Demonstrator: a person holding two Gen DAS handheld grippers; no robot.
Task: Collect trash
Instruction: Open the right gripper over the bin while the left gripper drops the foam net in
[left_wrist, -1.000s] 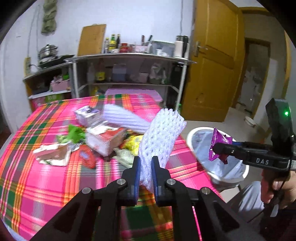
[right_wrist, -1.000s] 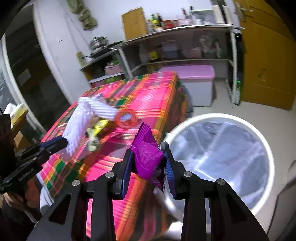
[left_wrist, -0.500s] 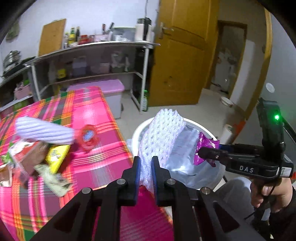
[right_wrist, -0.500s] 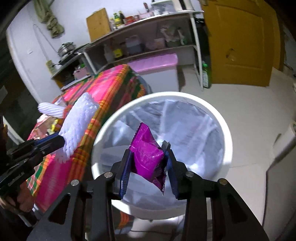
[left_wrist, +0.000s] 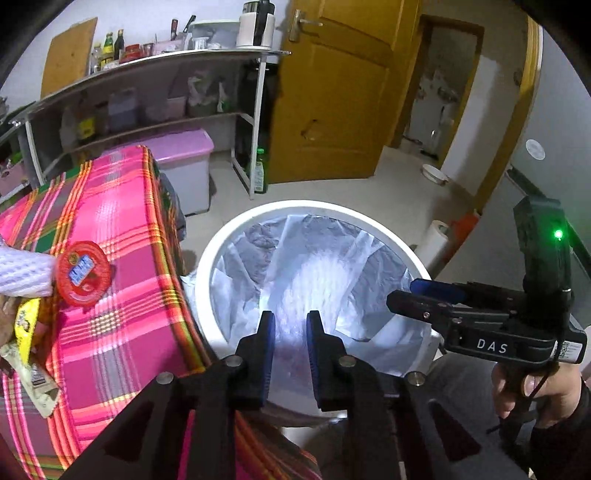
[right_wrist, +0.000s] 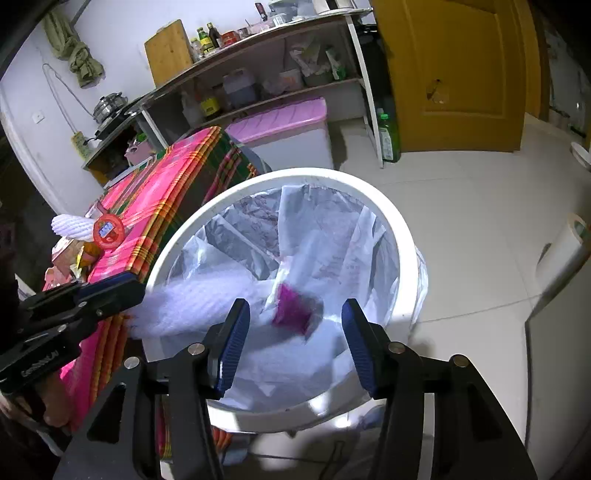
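Hanging over the round white bin with a clear plastic liner (right_wrist: 388, 221) at frame centre, the right gripper (right_wrist: 291, 339) stands spread, its jaws having just been opening; the crumpled purple snack wrapper (right_wrist: 293, 308) blurs below, free between them. The left gripper (left_wrist: 289, 345), jaws just parted slightly, leaves the white foam mesh fruit sleeve (right_wrist: 192, 306) blurred at the bin's left rim.

More litter lies on the pink plaid worktop (left_wrist: 122, 229) at left.
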